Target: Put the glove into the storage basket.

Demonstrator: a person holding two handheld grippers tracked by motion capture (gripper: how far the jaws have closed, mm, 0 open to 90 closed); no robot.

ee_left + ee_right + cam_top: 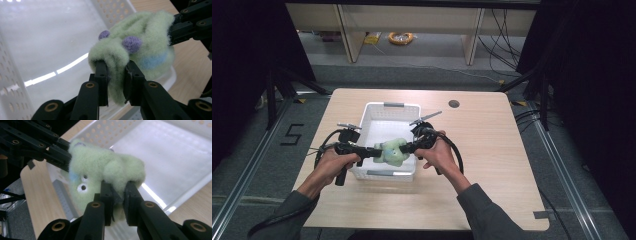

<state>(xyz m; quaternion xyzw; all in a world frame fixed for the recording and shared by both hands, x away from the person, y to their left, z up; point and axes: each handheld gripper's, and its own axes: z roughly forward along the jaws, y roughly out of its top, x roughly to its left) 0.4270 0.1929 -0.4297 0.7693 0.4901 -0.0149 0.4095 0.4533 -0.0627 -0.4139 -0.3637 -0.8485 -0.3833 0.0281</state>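
Above the near end of a white perforated basket [368, 111] on the worktop [492, 150], a pale green plush toy [392, 151] hangs between two grippers, the left gripper [115, 75] and right gripper [117, 192] each pinching a fold of fleece. It looks light, soft and squashy, with bunched limbs the surest handholds.

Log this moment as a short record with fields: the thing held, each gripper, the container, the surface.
held thing: pale green fuzzy plush toy with purple bumps and a blue patch
left gripper: jaws shut on a fold of the plush toy
right gripper: jaws shut on the toy's opposite side
toy's place: held up between both grippers, over the near end of the basket
container: white perforated plastic basket, nothing seen inside
surface: light wooden table
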